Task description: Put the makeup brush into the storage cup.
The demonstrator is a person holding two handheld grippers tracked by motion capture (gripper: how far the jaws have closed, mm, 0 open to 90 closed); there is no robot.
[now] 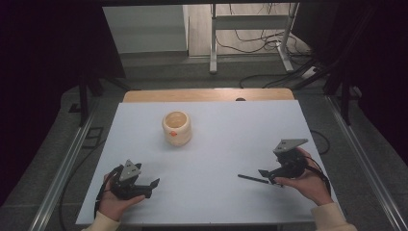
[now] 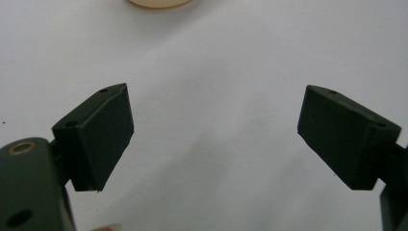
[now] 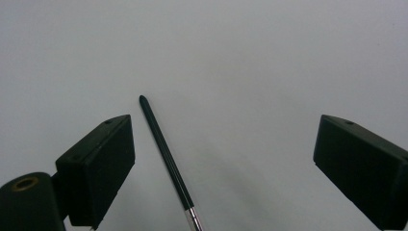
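Reaching for thin black pen on white table.
Right gripper jaws apart, left gripper likewise; risks rolling pen sideways if closed off-centre.

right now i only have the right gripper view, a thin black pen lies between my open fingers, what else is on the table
Observer: A cream pot stands toward the far side, left of centre.
Operator: is the left gripper near it
Observer: No. The left gripper is at the near left edge, well short of the pot.
Operator: is it holding anything
Observer: No. Its fingers are spread wide over bare table.
Operator: is my pen clear of the pot
Observer: Yes. The pen lies at the near right, far from the pot, with the right gripper at its right end.
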